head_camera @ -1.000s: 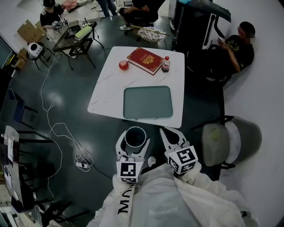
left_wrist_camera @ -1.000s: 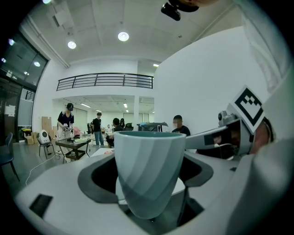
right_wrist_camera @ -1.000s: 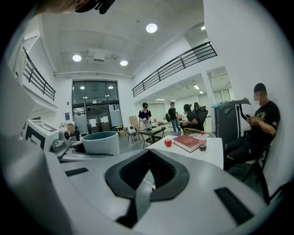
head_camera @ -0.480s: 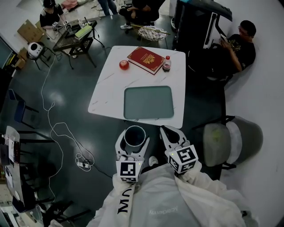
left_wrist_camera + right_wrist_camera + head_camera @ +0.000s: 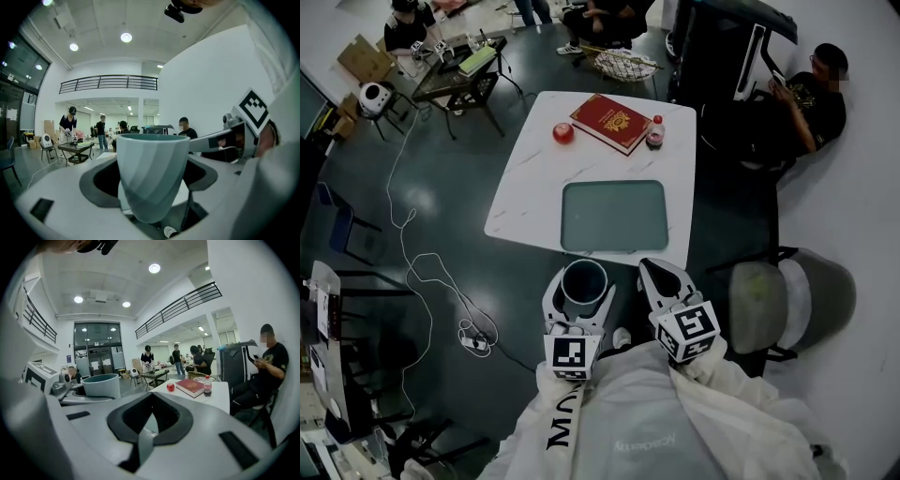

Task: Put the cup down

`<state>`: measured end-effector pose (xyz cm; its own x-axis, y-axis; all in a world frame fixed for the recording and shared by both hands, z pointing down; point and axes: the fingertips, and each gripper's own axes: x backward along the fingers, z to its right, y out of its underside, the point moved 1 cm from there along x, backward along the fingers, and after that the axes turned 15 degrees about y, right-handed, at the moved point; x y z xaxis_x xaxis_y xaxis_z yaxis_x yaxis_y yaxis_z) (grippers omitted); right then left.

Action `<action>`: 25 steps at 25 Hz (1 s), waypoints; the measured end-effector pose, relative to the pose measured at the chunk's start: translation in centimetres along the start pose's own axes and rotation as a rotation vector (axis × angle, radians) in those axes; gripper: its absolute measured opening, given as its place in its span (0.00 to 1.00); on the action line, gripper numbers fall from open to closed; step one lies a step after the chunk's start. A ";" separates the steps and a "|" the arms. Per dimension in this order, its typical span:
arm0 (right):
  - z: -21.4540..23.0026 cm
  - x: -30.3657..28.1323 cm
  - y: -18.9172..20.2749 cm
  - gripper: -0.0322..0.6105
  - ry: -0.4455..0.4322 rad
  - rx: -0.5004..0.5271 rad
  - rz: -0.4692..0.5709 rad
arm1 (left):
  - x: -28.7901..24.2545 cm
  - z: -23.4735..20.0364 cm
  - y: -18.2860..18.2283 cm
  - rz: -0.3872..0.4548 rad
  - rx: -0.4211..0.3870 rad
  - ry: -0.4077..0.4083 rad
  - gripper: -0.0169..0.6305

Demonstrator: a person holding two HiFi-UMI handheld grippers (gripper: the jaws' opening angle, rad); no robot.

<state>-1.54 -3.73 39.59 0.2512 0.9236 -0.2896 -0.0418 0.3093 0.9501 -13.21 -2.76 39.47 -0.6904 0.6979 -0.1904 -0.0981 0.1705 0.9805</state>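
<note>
Carrying step: the left gripper [image 5: 583, 281] pinches the cup [image 5: 151, 173] upright, short of the table [image 5: 534, 178] ahead. The right gripper [image 5: 151, 397] beside it is pressed together, empty. Next, likely: reach forward, lower, release.

Fingers [image 5: 99, 182] of the left gripper [image 5: 151, 185] clasp an upright pale teal cup [image 5: 152, 161], the right gripper [image 5: 236, 138] just beside.

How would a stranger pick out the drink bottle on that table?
Find the white table ahead of the person. Near its far edge lies a red book; the bottle stands just right of it, small and dark with a red cap, the only upright thing there.
</note>
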 end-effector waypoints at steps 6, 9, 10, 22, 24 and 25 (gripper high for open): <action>0.6 -1.4 -0.2 0.06 -0.015 0.001 -0.009 | -1.4 -0.8 0.0 -0.011 0.001 -0.006 0.64; 1.3 -2.3 -0.5 0.06 -0.013 -0.001 -0.012 | -2.4 -1.4 -0.1 -0.016 0.003 -0.009 0.64; 1.5 -2.7 -0.5 0.06 -0.013 -0.003 -0.014 | -2.7 -1.6 -0.1 -0.018 0.004 -0.010 0.64; 4.3 -6.1 -0.6 0.06 0.007 -0.017 -0.037 | -6.7 -4.2 0.8 -0.053 0.021 -0.019 0.64; 4.8 -6.8 -0.8 0.06 0.011 -0.019 -0.039 | -7.4 -4.7 1.0 -0.058 0.026 -0.020 0.64; 5.0 -7.1 -0.9 0.06 0.013 -0.021 -0.039 | -7.7 -4.9 1.0 -0.060 0.027 -0.021 0.64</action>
<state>1.52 -11.66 41.41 0.2401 0.9137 -0.3278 -0.0524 0.3494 0.9355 -11.53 -11.41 42.17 -0.6690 0.7001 -0.2497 -0.1190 0.2308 0.9657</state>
